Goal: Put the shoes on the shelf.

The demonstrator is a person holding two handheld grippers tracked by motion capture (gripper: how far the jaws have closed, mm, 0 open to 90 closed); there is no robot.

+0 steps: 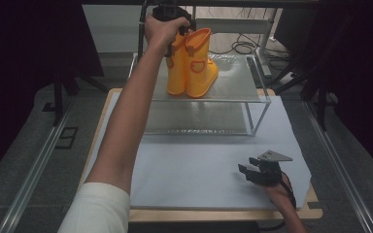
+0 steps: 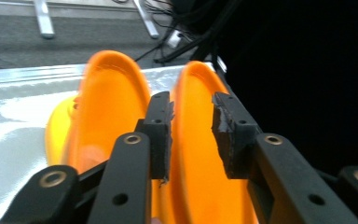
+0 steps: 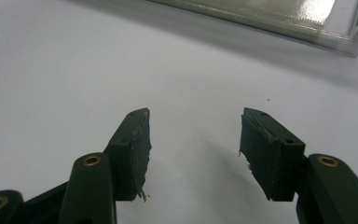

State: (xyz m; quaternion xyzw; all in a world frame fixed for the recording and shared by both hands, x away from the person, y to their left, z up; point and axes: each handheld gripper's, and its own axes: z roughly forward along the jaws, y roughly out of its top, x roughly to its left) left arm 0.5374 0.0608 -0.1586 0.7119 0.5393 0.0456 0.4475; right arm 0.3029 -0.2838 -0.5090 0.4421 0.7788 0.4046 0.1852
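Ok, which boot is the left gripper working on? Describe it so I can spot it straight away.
Find the clear two-level shelf at the far end of the table. On its top level stand two yellow-orange rubber boots side by side. It is the right boot of the pair, seen from the high view: the left gripper has its open jaws straddling that boot's top rim, unlike the left boot beside it.

Left gripper (image 2: 192, 122) raised — right gripper (image 3: 195, 149) agape.

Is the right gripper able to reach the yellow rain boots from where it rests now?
Probably not without moving far: the right gripper sits open on the white mat, while the yellow rain boots stand atop the shelf rack, with the left gripper already there.
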